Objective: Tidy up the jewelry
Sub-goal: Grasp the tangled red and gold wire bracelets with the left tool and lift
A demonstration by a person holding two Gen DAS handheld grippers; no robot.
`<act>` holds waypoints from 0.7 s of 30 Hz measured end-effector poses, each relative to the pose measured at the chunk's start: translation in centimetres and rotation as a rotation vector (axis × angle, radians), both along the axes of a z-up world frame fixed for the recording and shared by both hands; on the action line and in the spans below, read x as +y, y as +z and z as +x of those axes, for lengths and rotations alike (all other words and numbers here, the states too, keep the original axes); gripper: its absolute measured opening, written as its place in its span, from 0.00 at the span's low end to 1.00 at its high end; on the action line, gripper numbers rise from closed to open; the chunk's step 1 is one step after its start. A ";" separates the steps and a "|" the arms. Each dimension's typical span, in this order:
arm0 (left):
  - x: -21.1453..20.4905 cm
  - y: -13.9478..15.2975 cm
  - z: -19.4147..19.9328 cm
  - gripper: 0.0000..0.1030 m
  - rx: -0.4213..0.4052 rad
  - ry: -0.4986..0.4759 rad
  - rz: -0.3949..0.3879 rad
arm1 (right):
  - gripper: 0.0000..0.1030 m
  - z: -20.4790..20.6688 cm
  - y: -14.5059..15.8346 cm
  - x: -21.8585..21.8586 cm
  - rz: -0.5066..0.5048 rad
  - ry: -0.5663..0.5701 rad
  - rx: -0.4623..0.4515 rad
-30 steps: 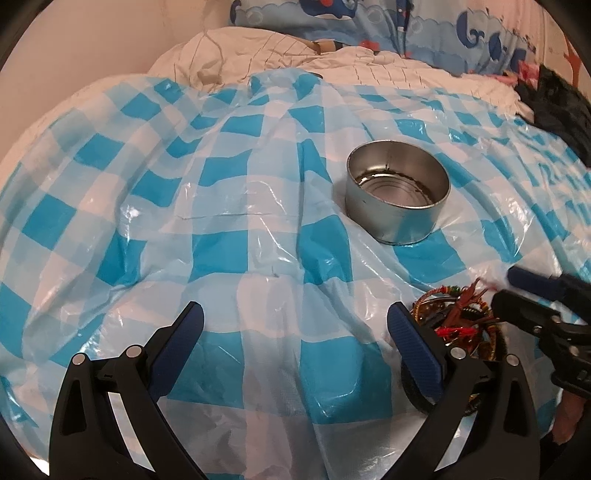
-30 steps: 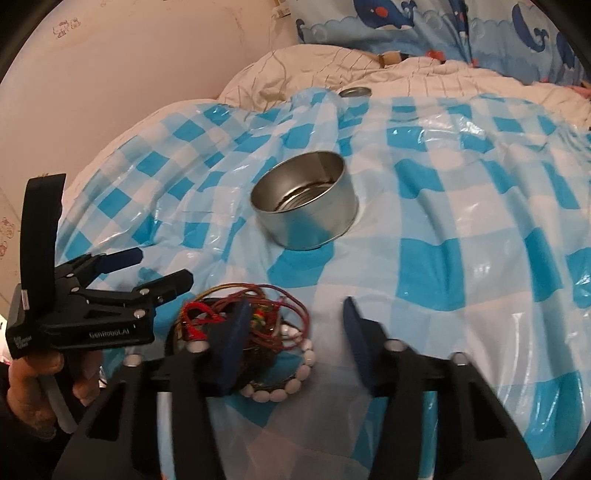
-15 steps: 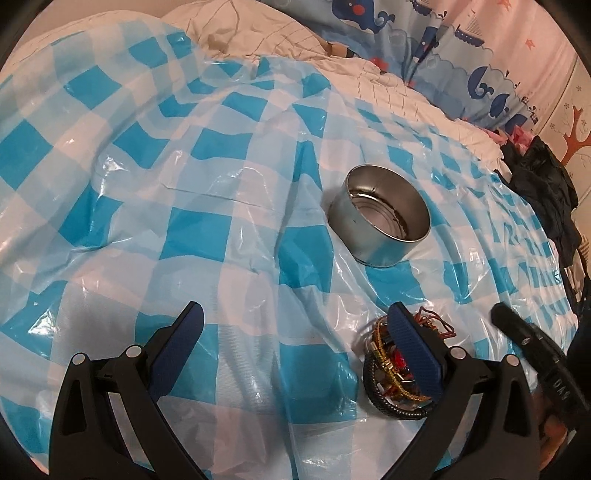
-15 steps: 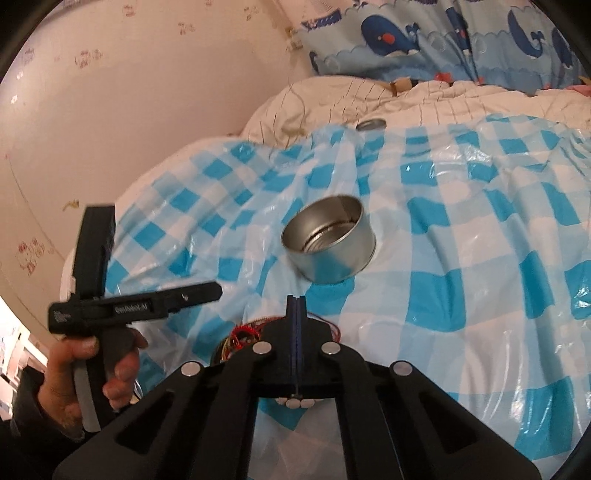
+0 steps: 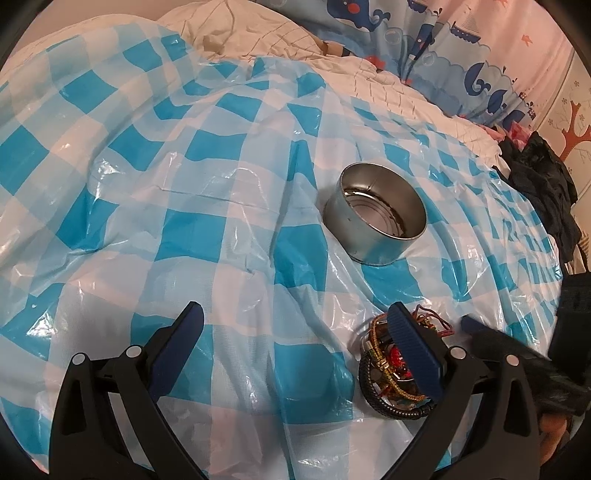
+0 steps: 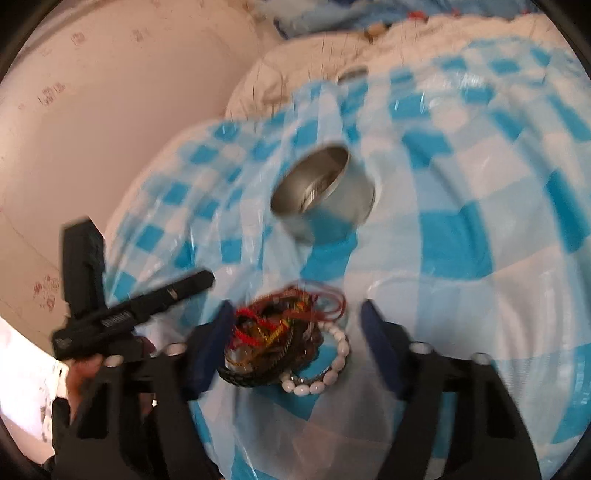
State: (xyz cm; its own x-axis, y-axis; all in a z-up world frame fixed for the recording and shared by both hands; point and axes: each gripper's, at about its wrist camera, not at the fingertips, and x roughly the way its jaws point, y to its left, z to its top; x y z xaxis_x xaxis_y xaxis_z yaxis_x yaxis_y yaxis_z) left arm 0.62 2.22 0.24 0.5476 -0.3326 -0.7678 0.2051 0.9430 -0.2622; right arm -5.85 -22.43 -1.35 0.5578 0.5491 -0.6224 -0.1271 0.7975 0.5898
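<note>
A tangled jewelry pile (image 6: 273,339) of red, gold and black cords lies on the blue-checked plastic sheet (image 6: 461,258), with a white bead bracelet (image 6: 332,365) at its right edge. My right gripper (image 6: 295,332) straddles the pile; its jaws are opening and the pads do not press on it, though this view is blurred. The pile (image 5: 380,369) is partly hidden behind the right finger of my left gripper (image 5: 299,343), which stands open with only the sheet between its fingers. A round metal tin (image 5: 375,214) with no jewelry in it sits beyond the pile.
A hand (image 6: 81,373) holds the left gripper at the left edge of the right wrist view. A small metal lid (image 6: 352,72) lies at the sheet's far edge. Dark clothing (image 5: 546,184) is heaped at the right, with a white quilt (image 5: 258,33) and whale-print fabric (image 5: 424,37) behind.
My right gripper was shut half a second ago and now stands open around the jewelry pile, closer to it. The left wrist view has rolled, but the left jaws stay open.
</note>
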 end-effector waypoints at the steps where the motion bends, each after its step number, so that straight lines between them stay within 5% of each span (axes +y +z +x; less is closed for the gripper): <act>1: -0.1 0.0 0.0 0.93 -0.002 -0.003 0.005 | 0.50 0.3 -0.5 0.4 0.002 0.016 0.017; 3: -0.3 0.0 -0.1 0.93 -0.006 -0.008 0.014 | 0.30 0.6 -1.0 0.8 0.007 0.025 0.023; 8: -0.7 0.0 -0.3 0.93 -0.011 -0.029 0.025 | 0.04 0.1 0.1 0.4 -0.001 -0.003 -0.056; 21: -4.9 0.8 -3.5 0.93 -0.122 -0.263 0.105 | 0.02 -1.8 3.9 -0.7 0.061 -0.023 -0.251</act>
